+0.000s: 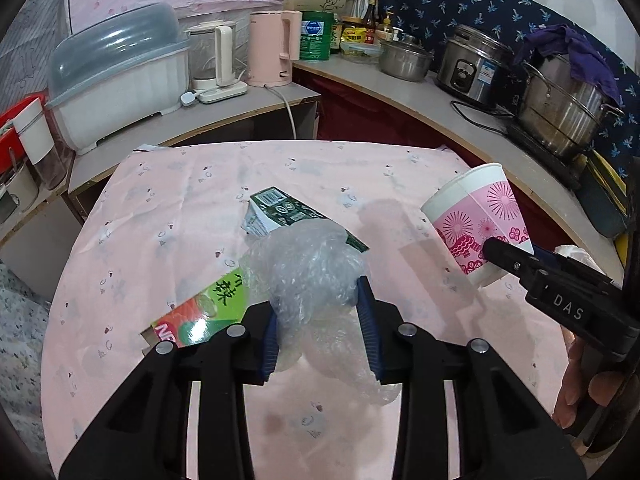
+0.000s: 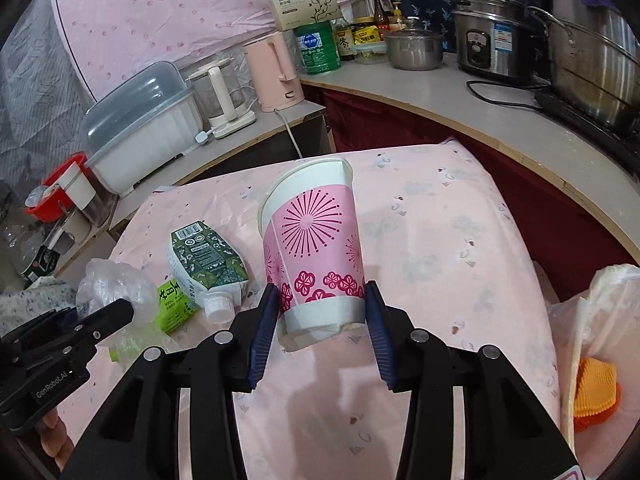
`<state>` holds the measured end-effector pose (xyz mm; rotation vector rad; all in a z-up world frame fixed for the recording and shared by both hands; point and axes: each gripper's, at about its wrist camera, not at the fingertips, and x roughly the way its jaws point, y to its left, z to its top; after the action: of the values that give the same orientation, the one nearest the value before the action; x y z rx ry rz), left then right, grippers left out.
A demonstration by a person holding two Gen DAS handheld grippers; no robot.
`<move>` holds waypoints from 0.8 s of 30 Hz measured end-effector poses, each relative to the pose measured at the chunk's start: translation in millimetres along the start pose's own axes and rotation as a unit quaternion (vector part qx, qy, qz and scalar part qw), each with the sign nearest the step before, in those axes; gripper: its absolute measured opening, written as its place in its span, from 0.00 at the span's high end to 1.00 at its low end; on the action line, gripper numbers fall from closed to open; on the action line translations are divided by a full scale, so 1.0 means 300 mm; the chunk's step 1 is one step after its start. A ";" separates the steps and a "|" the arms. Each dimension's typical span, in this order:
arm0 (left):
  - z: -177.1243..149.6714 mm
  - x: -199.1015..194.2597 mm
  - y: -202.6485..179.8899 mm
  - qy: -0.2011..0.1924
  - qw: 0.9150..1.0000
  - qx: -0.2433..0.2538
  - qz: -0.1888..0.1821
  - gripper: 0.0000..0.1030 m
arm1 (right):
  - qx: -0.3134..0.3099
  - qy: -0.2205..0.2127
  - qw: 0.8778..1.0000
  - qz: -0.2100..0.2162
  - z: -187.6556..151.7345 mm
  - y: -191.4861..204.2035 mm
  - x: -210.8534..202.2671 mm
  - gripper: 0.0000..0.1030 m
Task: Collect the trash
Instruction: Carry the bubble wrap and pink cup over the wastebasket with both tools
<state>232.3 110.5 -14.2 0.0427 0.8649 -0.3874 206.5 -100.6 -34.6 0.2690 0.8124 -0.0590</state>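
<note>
— Nearest the left wrist lens: left gripper (image 1: pixel 320 320), black with blue ribbed pads, jaws pinching a crumpled wad of clear bubble-wrap plastic (image 1: pixel 316 276), held clear above the pink patterned tablecloth (image 1: pixel 400 184).

— And on the other side?

— Right gripper (image 2: pixel 322 316), same build, jaws clamped on the lower wall of a white paper cup with pink firework and flower print (image 2: pixel 316 248). Held off the cloth, rim tipped away from the lens, base toward it. Seen tilted at the right edge of the left view, with fingers of a hand (image 1: pixel 580 384) curled under the tool's handle.

— Left lying on the cloth?

— Flattened dark green and white drink carton with white screw cap (image 2: pixel 204 264), flat on its side near the middle. Touching it, nearer the lens, a bright green cardboard box with orange and red print (image 1: pixel 200 312), partly hidden behind the plastic wad.

— Off to the right?

— Pale translucent plastic bag (image 2: pixel 600 312) at the table's edge, something orange and ribbed showing low inside.

— Farther back?

— Worktop (image 1: pixel 400 84) along the wall: white dish box with clear lid (image 1: pixel 120 92), glass kettle (image 1: pixel 212 56), pink kettle (image 1: pixel 276 48), green tin (image 1: pixel 316 36), steel pots (image 1: pixel 404 60) and a steel rice cooker (image 1: pixel 472 68).
</note>
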 end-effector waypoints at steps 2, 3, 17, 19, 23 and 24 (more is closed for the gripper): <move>-0.018 -0.020 -0.044 -0.001 1.000 0.008 -0.006 0.68 | 0.008 -0.008 1.000 -0.003 -0.018 -0.027 -0.046 0.59; -0.023 -0.028 -0.064 -0.002 1.000 0.013 -0.009 0.68 | 0.012 -0.010 1.000 -0.004 -0.023 -0.039 -0.062 0.59; -0.069 -0.132 -0.422 -0.015 0.995 0.081 -0.056 0.68 | 0.060 -0.055 0.996 -0.040 -0.110 -0.269 -0.325 0.59; -0.075 -0.139 -0.480 -0.016 0.994 0.090 -0.063 0.68 | 0.069 -0.060 0.995 -0.047 -0.123 -0.315 -0.358 0.59; -0.087 -0.143 -0.589 -0.014 0.991 0.110 -0.078 0.68 | 0.090 -0.072 0.991 -0.064 -0.150 -0.418 -0.428 0.59; -0.089 -0.144 -0.618 -0.014 0.990 0.115 -0.082 0.68 | 0.097 -0.075 0.990 -0.069 -0.159 -0.446 -0.445 0.59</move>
<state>122.8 -43.0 22.8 0.1802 0.7956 -0.6390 60.2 -224.1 2.0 0.3867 0.6752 -0.2852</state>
